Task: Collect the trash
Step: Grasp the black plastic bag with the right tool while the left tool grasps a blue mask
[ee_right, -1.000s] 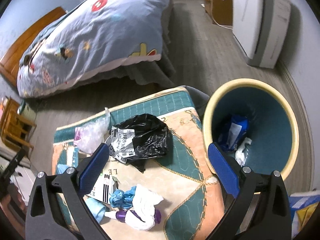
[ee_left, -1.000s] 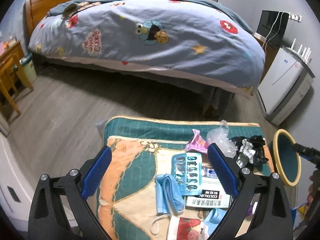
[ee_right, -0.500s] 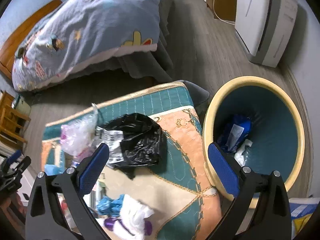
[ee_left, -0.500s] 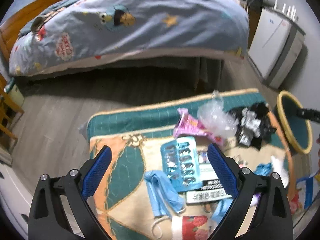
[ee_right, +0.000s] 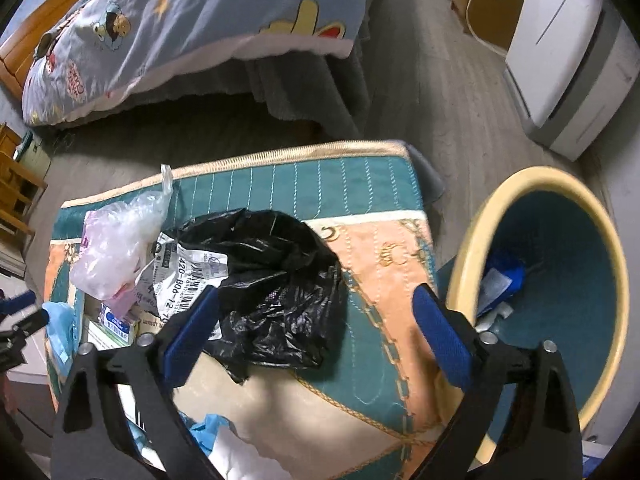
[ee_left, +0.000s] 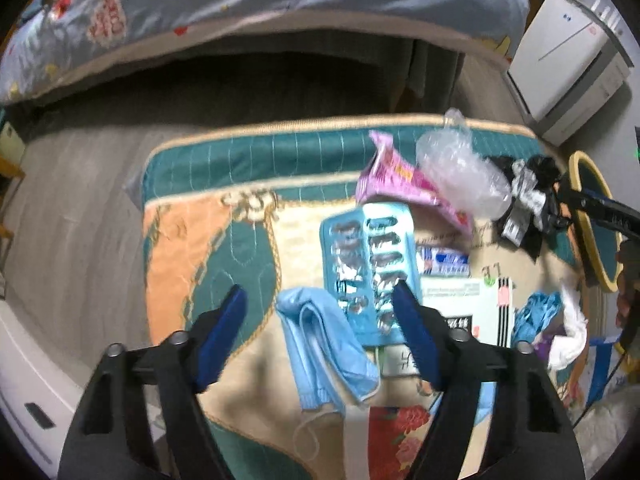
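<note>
Overhead, a quilted cloth (ee_left: 192,248) in teal and orange is seen spread over the worktop, with a bed (ee_right: 180,28) under a cartoon-print duvet beyond it and a white appliance (ee_right: 560,60) at the far right. Just off the worktop's right edge stands a bin (ee_right: 600,240) with a cream rim and teal inside, some scraps already lying in it. On the cloth's right half a crumpled black bag (ee_right: 276,280) with a printed label is found, and a clear plastic bag (ee_left: 460,176) is set to its left, lying over a pink wrapper (ee_left: 396,180). A blue blister pack (ee_left: 368,264) is laid with its long axis running near to far, its near end overlapping a white box (ee_left: 460,304); a blue face mask (ee_left: 328,344) is folded beside it on the left, also lengthwise near to far. The left tool (ee_left: 320,308) is held low over the mask and blister pack, its jaws spread wide and nothing gripped. The right tool (ee_right: 316,308) is poised over the black bag's near edge, jaws likewise wide apart and empty, its right finger close to the bin's rim.
</note>
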Demonstrator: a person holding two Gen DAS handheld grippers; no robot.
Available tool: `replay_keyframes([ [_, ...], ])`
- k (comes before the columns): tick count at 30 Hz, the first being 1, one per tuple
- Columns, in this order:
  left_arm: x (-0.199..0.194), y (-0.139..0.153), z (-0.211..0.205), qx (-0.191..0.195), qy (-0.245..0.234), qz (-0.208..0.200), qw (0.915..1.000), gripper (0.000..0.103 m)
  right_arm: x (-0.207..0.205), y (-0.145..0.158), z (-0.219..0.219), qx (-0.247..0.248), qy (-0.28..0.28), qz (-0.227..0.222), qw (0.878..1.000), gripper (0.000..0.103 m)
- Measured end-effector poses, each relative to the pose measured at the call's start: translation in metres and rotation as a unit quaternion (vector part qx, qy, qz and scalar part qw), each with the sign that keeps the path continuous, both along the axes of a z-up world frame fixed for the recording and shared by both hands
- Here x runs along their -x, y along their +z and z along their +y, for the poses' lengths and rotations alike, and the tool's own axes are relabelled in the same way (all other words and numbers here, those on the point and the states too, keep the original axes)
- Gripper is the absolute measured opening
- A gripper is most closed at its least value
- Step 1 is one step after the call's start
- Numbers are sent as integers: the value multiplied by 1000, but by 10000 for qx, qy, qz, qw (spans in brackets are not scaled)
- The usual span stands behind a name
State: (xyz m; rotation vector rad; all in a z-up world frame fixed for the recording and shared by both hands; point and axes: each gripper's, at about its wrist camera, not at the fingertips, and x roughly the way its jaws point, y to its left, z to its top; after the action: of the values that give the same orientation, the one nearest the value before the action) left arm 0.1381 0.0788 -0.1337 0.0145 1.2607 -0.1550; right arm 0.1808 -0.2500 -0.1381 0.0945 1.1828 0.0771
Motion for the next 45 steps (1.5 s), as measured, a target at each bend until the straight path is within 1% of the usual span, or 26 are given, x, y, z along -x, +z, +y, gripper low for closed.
replay_keyframes([
  [1, 0, -3, 0, -28, -26, 76, 10000, 64, -2, -4, 1, -86, -16, 62, 9999, 86],
  [3, 0, -6, 0, -78, -58, 141, 9999, 58, -3, -9, 2, -235, -16, 151, 9996, 76],
  [4, 0, -7, 0, -99, -59, 175, 9998, 54, -4, -12, 2, -306, -5, 211, 9993, 74],
  [5, -1, -8, 2, -92, -47, 205, 9997, 51, -4, -15, 2, -366, 9, 258, 9990, 68],
  [6, -1, -9, 3, -73, -31, 235, 9997, 44, -4, -17, 3, -425, 15, 310, 9986, 61],
  [7, -2, -10, 4, -53, -21, 264, 9996, 37, -4, -20, 3, -519, 22, 386, 9979, 58],
  [8, -2, -11, 5, -50, -23, 288, 9996, 34, -4, -21, 2, -564, 25, 423, 9975, 52],
  [9, -2, -11, 5, -62, -37, 307, 9995, 26, -3, -21, 3, -599, 28, 463, 9971, 40],
  [10, -2, -11, 5, -94, -44, 307, 9995, 21, -2, -23, 3, -644, 36, 531, 9965, 31],
  [11, -3, -11, 5, -151, -52, 290, 9995, 19, -1, -25, 3, -700, 31, 606, 9957, 16],
  [12, -3, -9, 5, -160, -53, 279, 9995, 14, 0, -25, 2, -727, 18, 633, 9953, 10],
  [13, -3, -8, 5, -171, -44, 250, 9995, 11, 1, -24, 1, -790, -6, 639, 9948, 7],
  [15, -2, -1, 6, -165, -28, 133, 9998, 9, 3, -18, -2, -879, -48, 540, 9946, 5],
  [18, 1, 11, 6, -248, -26, -123, 9996, 8, 8, -5, -4, -935, -52, 352, 9950, 5],
  [21, 5, 23, 6, -236, -11, -355, 9991, 8, 13, 5, -5, -970, -33, 231, 9950, 4],
  [28, 17, 48, 6, -189, 50, -820, 9964, 8, 31, 42, -4, -764, 127, -244, 9967, 2],
  [32, 25, 69, 2, -39, 130, -1154, 9932, 8, 46, 68, -2, -556, 270, -611, 9962, 2],
  [35, 32, 85, -5, -25, 105, -1429, 9897, 8, 58, 87, -1, -480, 375, -863, 9944, 2],
  [36, 36, 90, -8, -18, 96, -1504, 9886, 8, 61, 91, 1, -436, 400, -932, 9939, 0],
  [38, 41, 100, -13, 15, 57, -1643, 9864, 8, 68, 103, 4, -342, 457, -1087, 9924, 0],
  [41, 49, 113, -23, -50, -34, -1842, 9829, 8, 80, 118, 6, -210, 548, -1295, 9898, 0],
  [43, 54, 121, -30, -93, -101, -1970, 9803, 9, 85, 123, 6, -240, 573, -1353, 9888, 0],
  [44, 57, 126, -33, -67, -101, -2029, 9791, 9, 86, 123, 4, -296, 550, -1342, 9890, 0],
  [45, 59, 130, -36, 38, -71, -2059, 9785, 8, 87, 122, 1, -352, 500, -1322, 9893, 0],
])
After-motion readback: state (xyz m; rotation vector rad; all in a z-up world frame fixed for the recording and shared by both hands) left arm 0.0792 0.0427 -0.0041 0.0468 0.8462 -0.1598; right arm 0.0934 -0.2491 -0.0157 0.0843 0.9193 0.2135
